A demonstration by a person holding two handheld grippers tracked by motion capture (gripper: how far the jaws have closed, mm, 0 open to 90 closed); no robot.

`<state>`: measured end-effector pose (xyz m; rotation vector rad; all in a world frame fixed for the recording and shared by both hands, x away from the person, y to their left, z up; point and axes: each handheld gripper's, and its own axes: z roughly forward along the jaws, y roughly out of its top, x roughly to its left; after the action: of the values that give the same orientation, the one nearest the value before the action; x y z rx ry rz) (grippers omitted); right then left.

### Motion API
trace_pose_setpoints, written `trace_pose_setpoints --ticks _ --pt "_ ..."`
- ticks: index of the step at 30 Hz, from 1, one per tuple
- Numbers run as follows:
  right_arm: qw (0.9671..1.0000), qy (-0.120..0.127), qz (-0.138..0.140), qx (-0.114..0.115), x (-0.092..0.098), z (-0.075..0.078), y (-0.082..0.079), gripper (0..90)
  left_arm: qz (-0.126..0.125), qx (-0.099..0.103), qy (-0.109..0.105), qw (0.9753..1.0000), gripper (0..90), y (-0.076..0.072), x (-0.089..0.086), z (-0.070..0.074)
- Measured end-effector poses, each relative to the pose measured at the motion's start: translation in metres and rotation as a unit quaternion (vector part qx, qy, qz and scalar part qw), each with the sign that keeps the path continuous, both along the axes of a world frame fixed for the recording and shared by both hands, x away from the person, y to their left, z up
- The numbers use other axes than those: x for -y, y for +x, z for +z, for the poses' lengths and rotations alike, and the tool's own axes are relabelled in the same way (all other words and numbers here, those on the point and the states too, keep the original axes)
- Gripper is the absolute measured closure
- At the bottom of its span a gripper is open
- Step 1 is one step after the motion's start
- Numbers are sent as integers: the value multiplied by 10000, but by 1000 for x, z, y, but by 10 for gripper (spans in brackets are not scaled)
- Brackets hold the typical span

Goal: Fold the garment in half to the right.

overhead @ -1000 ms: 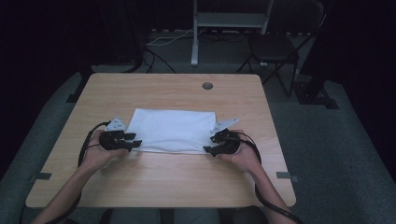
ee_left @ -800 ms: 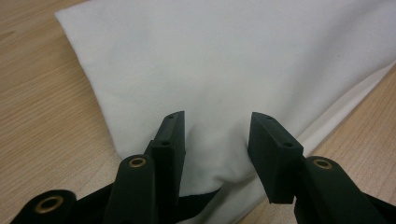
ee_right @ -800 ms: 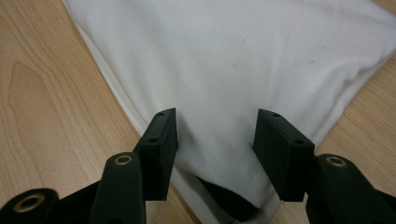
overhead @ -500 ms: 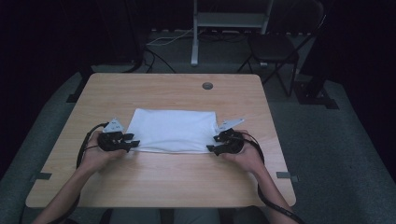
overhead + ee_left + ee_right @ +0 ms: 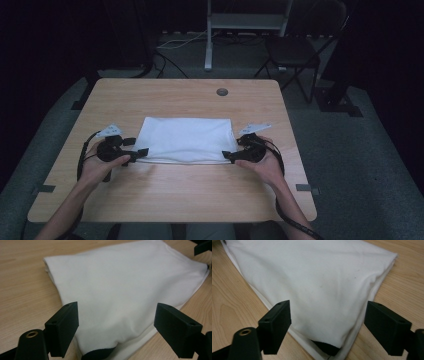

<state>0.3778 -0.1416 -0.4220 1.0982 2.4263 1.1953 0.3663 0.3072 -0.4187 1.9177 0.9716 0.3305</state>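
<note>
Lying flat on the table (image 5: 165,200), a folded white cloth (image 5: 186,140) between open jaws.

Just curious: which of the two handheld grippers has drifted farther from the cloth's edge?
The left gripper: it sits mostly off the white cloth, while the right gripper reaches over its corner.

A folded white cloth (image 5: 186,140) lies flat on the light wooden bench (image 5: 170,210), about midway across it. The left tongs (image 5: 141,153) sit at the cloth's near left corner, the right tongs (image 5: 227,155) at its near right corner (each with its jaws standing apart astride that corner). A round hole (image 5: 222,92) in the bench lies behind the cloth, and a dark folding chair (image 5: 292,52) stands on the floor beyond the bench.
</note>
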Motion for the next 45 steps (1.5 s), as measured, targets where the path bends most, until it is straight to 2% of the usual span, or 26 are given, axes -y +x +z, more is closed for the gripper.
trace_pose_setpoints --ticks 1,2,7,15,27,30,32,34,36,40,42,45 --pt "10000 0 0 0 0 0 0 188 0 0 0 10000 194 0 0 0" --pt "10000 40 -25 -38 1 1 -1 139 12 35 -33 10000 194 0 -1 1" --pt "9999 72 -83 -7 8 3 -3 134 112 129 -149 9997 194 -2 -5 8" --pt "9996 167 -226 98 19 4 -9 134 316 143 -90 9994 194 -1 -10 12" --pt "9993 254 -167 237 25 13 -17 134 332 146 -66 9993 194 5 -2 21" --pt "9991 257 -129 297 24 16 -20 134 330 144 -54 9993 194 13 0 24" --pt "9991 250 -121 307 23 18 -21 134 394 97 -58 9992 194 24 1 28" --pt "9991 270 -103 304 22 18 -20 134 460 -10 -80 9989 194 38 1 29" --pt "9992 260 -87 304 21 19 -18 134 559 -116 -9 9984 194 53 0 29" --pt "9993 211 -16 314 19 21 -16 134 787 -372 17 9962 195 82 -5 25" --pt "9992 208 3 331 19 22 -17 134 834 -427 7 9956 194 90 -6 23" --pt "9992 203 19 345 20 22 -18 134 884 -405 -94 9952 195 92 -5 23"
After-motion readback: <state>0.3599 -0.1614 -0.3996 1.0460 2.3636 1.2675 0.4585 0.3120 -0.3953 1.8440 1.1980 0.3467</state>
